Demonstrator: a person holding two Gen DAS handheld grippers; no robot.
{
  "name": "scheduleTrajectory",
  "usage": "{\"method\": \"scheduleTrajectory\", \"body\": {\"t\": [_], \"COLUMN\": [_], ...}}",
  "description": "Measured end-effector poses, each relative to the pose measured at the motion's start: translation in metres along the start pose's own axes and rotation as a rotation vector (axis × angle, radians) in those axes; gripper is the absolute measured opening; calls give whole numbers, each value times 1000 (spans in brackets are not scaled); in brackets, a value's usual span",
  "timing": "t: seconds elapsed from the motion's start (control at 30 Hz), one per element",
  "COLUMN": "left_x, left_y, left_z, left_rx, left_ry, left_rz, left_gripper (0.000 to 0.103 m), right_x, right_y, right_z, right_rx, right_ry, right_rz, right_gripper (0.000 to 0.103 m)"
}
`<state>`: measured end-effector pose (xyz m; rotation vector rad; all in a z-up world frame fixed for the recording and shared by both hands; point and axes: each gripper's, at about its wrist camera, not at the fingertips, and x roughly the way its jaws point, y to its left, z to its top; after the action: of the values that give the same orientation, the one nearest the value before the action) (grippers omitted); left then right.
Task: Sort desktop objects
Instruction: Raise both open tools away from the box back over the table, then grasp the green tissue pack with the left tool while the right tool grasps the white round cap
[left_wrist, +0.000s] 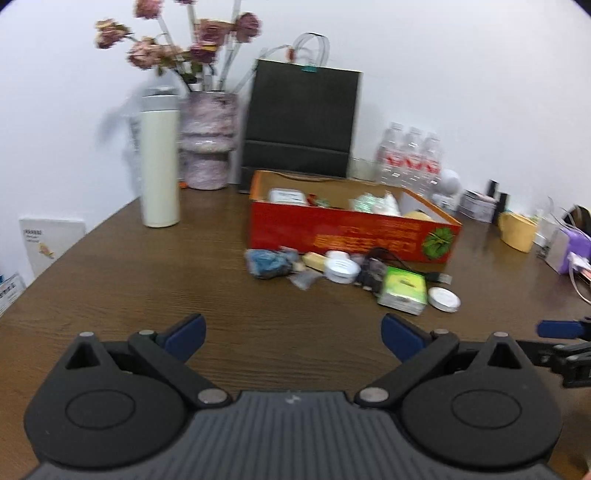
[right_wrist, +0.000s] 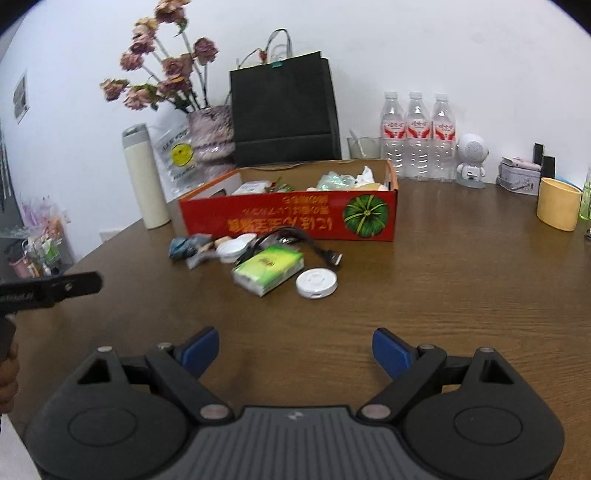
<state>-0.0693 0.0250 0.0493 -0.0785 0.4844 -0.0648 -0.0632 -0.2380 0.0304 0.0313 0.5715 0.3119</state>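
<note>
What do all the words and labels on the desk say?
None can be read for sure.
Red box: yellow writing, upside down, blurred.
Water bottles: red labels, too small.
Clear pouch: yellow sticker, print too blurred.
Green packet: small red logo, unreadable.
White card: tiny print, unreadable.

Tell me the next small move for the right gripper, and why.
Probably ease the right gripper forward and down toward the white lid. Its jaws stand open with nothing between them, and the lid is the nearest loose item, lying flat on the table beside the tissue pack, in front of the red box.
</note>
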Motion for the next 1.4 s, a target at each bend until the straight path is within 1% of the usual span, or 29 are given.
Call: {"method": "scheduleTrajectory", "body": {"t": [0.1,0.13,0.17,0.2,0.23,0.27,0.3,0.4,0.47,0.5,0.53,0.63,0.7,0.73,0.77,0.8,0.83,0.87,0.93,0.97,1.0,1.03,1.13,1.2,1.27,1.33,1.4], "left_x": [8,12,18,25,34,44,52,83,108,118,127,154,163,167,169,170,171,171,172,172,172,172,168,162,152,140,122], "left_y": [-13,-18,-24,-30,-36,-42,-47,-61,-72,-77,-81,-90,-92,-94,-95,-95,-94,-93,-92,-91,-91,-91,-93,-96,-98,-96,-91], "left_z": [-1,-1,1,2,5,9,13,27,35,38,41,45,46,44,43,40,40,41,42,42,43,43,45,43,39,36,32], "left_rx": [10,19,41,65,83,97,110,140,152,153,154,164,178,190,200,205,196,196,197,203,203,196,188,185,175,148,135], "left_ry": [18,22,20,20,24,33,38,57,87,100,116,169,187,199,208,211,218,220,227,229,231,235,246,253,243,234,224], "left_rz": [-55,-85,-118,-133,-132,-124,-132,-210,-266,-275,-276,-266,-260,-251,-250,-251,-255,-256,-262,-262,-261,-266,-264,-272,-272,-275,-282], "left_gripper": [103,103,102,102,97,94,88,84,80,79,75,69,66,62,62,58,56,55,54,54,50,46,42,41,40,40,40], "right_x": [2,5,9,14,20,26,32,52,70,79,86,104,112,115,117,120,122,122,121,120,118,116,110,100,87,74,61], "right_y": [3,2,0,-1,-2,-3,-4,-11,-17,-19,-20,-24,-23,-23,-22,-22,-20,-20,-19,-19,-19,-19,-18,-20,-25,-33,-39], "right_z": [0,1,3,6,8,11,15,27,34,37,39,46,48,50,51,52,51,51,50,49,49,48,47,43,38,31,26], "right_rx": [-20,-24,-28,-36,-47,-62,-76,-66,-48,-43,-42,-50,-69,-79,-83,-89,-108,-100,-105,-113,-119,-130,-129,-111,-74,-18,9], "right_ry": [-4,4,15,31,40,46,45,53,76,88,98,118,122,126,127,127,121,114,105,102,102,102,114,116,105,101,99], "right_rz": [-13,-11,-9,-14,-18,-25,-29,-15,0,1,2,20,18,9,5,-2,-15,-21,-32,-19,-14,-15,-21,-34,-28,-31,-25], "right_gripper": [90,88,86,84,82,78,72,64,60,57,56,56,56,56,56,56,55,54,49,41,38,38,38,38,38,38,38]}}
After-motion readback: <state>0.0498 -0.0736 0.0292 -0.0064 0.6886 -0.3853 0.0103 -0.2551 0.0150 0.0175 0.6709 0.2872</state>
